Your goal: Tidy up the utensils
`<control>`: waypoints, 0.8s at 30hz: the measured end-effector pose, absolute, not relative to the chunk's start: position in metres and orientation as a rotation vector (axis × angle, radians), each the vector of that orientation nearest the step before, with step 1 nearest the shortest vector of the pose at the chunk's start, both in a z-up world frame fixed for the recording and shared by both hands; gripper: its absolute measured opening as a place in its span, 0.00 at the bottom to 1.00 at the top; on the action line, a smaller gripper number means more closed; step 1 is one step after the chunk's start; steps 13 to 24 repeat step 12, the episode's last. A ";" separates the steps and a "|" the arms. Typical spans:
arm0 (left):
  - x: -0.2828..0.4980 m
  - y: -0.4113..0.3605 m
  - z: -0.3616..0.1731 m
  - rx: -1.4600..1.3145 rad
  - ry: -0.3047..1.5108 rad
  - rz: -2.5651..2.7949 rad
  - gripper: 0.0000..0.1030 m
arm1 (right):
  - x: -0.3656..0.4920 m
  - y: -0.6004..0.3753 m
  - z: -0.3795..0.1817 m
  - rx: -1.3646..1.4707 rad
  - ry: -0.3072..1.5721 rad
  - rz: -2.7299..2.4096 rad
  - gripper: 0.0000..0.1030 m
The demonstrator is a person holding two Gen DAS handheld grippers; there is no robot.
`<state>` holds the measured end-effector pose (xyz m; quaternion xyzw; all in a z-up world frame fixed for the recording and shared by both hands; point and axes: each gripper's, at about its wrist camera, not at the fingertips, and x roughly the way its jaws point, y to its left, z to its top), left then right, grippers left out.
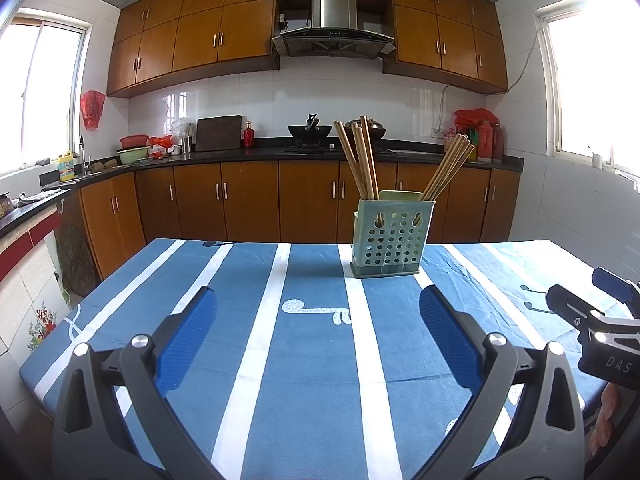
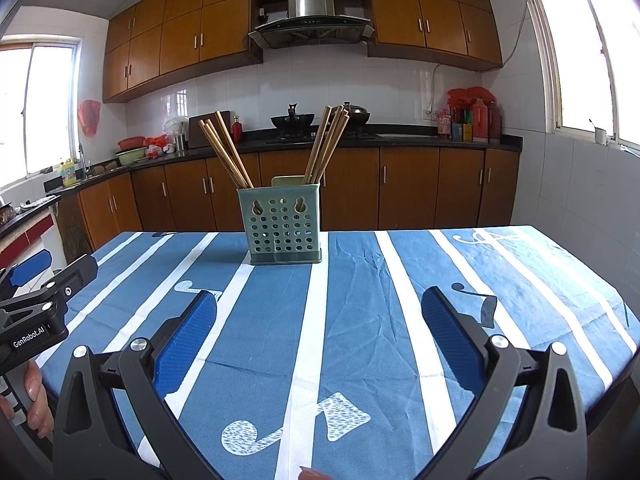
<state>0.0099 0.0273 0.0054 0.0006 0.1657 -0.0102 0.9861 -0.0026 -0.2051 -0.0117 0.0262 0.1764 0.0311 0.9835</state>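
Nearest the lenses, both tongs are gaping wide with nothing between their blue ribbed pads. The left gripper and the right gripper are each hanging above the blue cotton tablecloth with white stripes, well short of the work.

Further out, toward twelve o'clock near the far edge of the table, the pale green perforated plastic utensil caddy is standing upright on its drip tray. Inside it, two bundles of plain wooden chopsticks are leaning apart: the left bundle tilting toward eleven o'clock, the right bundle toward one o'clock.

Judging by look, the sticks are light, stiff and smooth, so they are likely slipping or fanning out if pinched at the tips. Taking hold at mid-length, above the caddy rim, across the bundle, seems the safer bet. The caddy itself is probably light too and may be tipping or sliding on the cloth if a bundle is dragged sideways.

The left wrist view is catching the right tool at three o'clock and the caddy off to one o'clock. The right wrist view is showing the left tool at nine o'clock with fingers of the person's hand wrapped around its handle, and the caddy nearly dead ahead.

Beyond, the brown wooden kitchen cabinets are lining the far wall.
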 end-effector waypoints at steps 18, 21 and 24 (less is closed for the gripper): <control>0.010 0.028 0.006 -0.004 0.337 -0.018 0.96 | -0.003 -0.205 -0.011 0.053 0.356 0.063 0.98; 0.010 0.028 0.006 -0.004 0.337 -0.018 0.96 | -0.003 -0.205 -0.011 0.053 0.356 0.063 0.98; 0.010 0.028 0.006 -0.004 0.337 -0.018 0.96 | -0.003 -0.205 -0.011 0.053 0.356 0.063 0.98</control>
